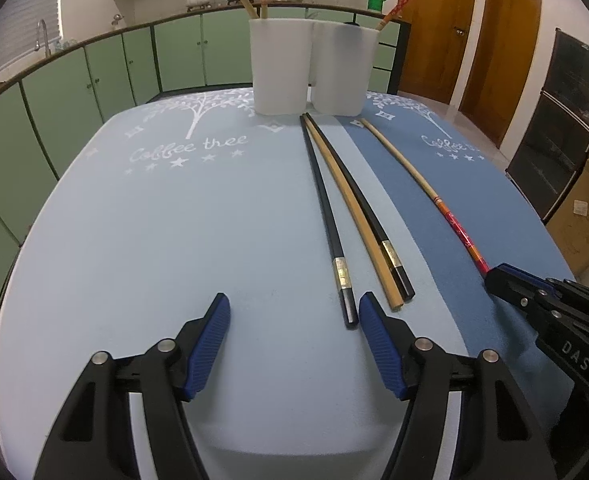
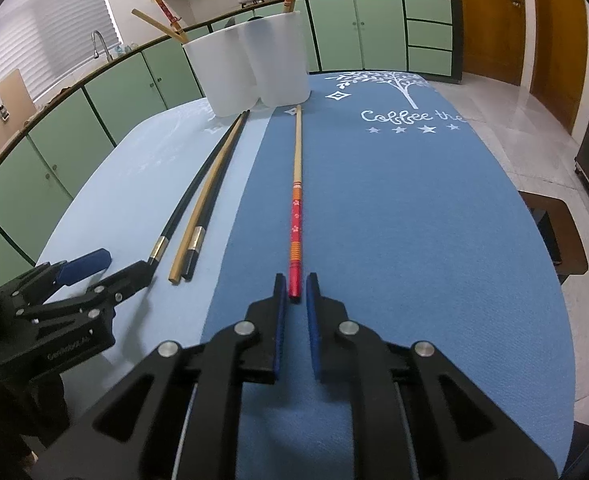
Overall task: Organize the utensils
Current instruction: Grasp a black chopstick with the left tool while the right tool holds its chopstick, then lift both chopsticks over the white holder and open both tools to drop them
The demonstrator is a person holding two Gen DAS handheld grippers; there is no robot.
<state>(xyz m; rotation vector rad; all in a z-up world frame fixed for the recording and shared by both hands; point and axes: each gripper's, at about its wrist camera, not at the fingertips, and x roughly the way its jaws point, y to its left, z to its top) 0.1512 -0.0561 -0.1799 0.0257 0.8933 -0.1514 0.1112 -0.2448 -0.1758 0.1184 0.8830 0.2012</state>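
Two white cups (image 1: 280, 66) (image 2: 278, 60) stand at the far end of the table and hold a few chopsticks. Two black chopsticks (image 1: 324, 216) (image 2: 182, 204) and a plain wooden one (image 1: 354, 212) (image 2: 204, 200) lie side by side on the light blue mat. A red-handled chopstick (image 1: 452, 220) (image 2: 296, 216) lies on the dark blue mat. My left gripper (image 1: 294, 320) is open, its right finger beside the end of a black chopstick. My right gripper (image 2: 296, 292) is nearly closed, with the red chopstick's end between its fingers but small gaps either side.
Green kitchen cabinets (image 1: 106, 76) and a counter with a sink run behind the table. Wooden doors (image 1: 506, 40) and a dark oven rack (image 1: 566, 120) stand to the right. The table's right edge (image 2: 550, 240) drops to a tiled floor.
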